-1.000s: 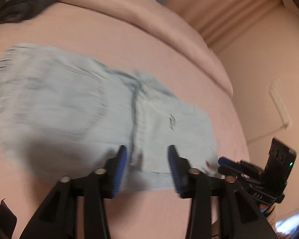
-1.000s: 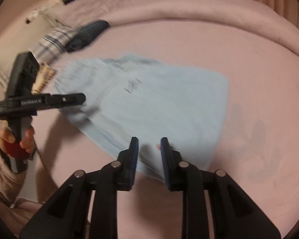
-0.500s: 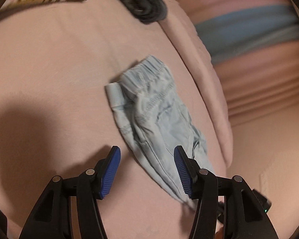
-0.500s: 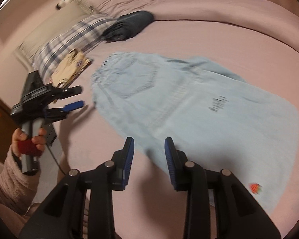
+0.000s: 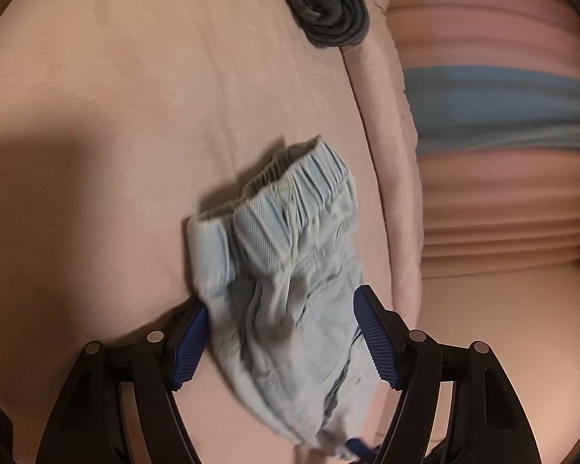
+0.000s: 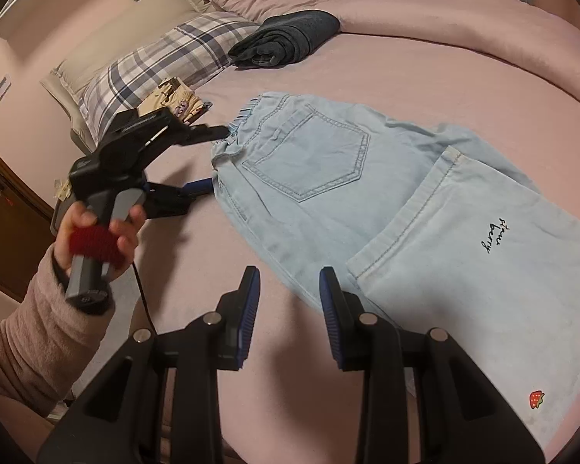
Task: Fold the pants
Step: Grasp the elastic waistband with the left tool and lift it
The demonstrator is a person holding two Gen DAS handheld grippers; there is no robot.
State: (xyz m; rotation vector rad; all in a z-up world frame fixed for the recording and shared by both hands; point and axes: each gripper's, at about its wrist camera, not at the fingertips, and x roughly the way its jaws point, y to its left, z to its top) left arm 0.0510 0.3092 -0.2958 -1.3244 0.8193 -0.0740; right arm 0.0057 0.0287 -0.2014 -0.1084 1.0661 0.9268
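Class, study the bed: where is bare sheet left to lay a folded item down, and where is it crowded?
Bare sheet lies between the light-blue pants and the rolled duvet, right of the dark folded garment. Crowded: the waistband side, where the left gripper, plaid pillow and printed cloth cluster.

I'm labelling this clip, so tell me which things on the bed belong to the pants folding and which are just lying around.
Belongs to the job:
light blue jeans
left hand-held gripper, open around the waistband
right hand-held gripper, open, above the bedsheet

Just lying about:
folded dark garment
plaid pillow
pink duvet
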